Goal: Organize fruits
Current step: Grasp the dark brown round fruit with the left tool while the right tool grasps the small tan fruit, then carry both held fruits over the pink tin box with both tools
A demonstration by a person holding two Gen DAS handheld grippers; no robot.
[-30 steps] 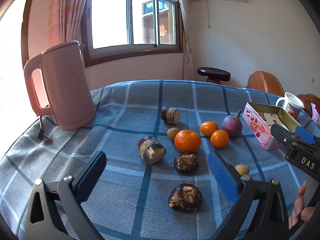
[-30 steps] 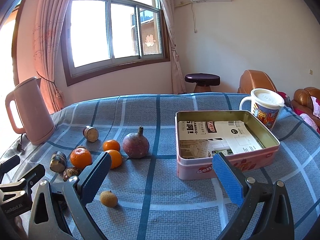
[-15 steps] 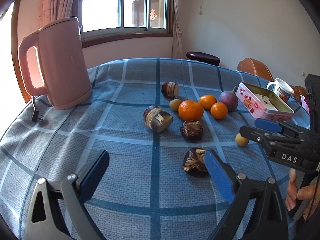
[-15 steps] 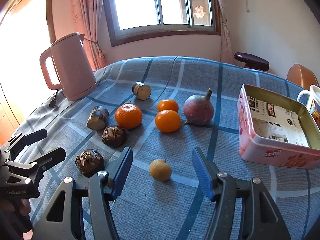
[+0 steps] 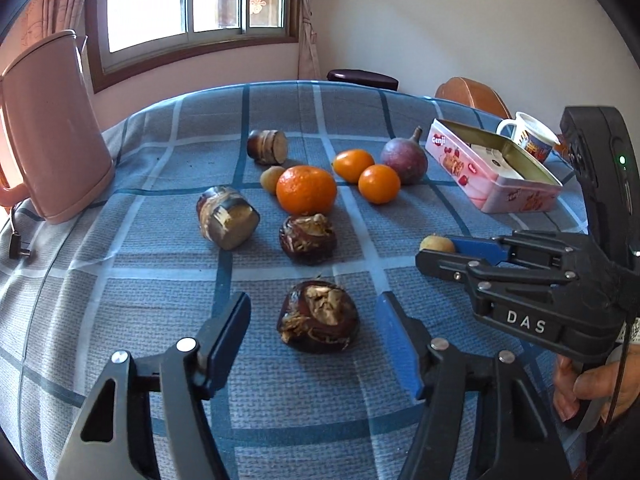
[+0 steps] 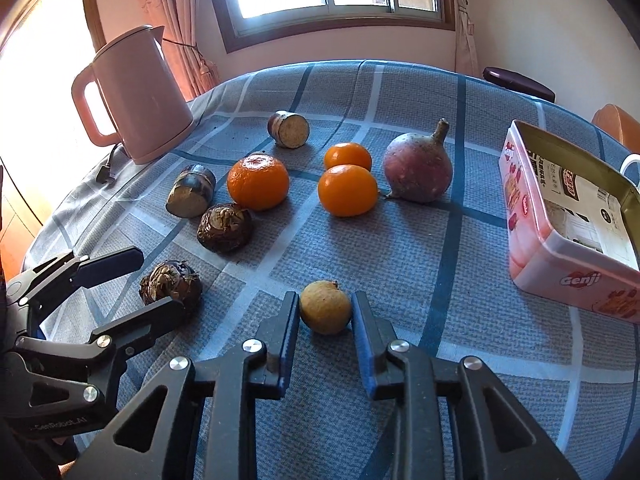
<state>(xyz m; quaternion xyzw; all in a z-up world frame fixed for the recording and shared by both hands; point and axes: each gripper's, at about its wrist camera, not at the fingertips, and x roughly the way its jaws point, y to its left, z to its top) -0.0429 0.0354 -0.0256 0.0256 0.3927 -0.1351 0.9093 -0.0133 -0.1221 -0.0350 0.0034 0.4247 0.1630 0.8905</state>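
Note:
My left gripper [image 5: 314, 324] is open, its fingers either side of a dark brown water chestnut [image 5: 318, 318] on the blue checked cloth, not touching it. My right gripper [image 6: 325, 312] has narrowed around a small yellow-brown longan [image 6: 326, 307], with slim gaps at both pads. Behind lie a second water chestnut [image 6: 225, 227], three oranges [image 6: 258, 182], a purple-red round fruit [image 6: 417, 172] and two cut root pieces [image 6: 191, 196]. The open pink tin [image 6: 568, 220] stands at the right.
A pink kettle [image 6: 136, 92] with its cord stands at the back left. A white mug [image 5: 528, 136] stands behind the tin. Another longan [image 5: 272, 178] sits behind the big orange. Chairs and a stool stand beyond the table.
Both grippers have moved down and forward to the table. The left now brackets the near water chestnut; the right has narrowed around the longan.

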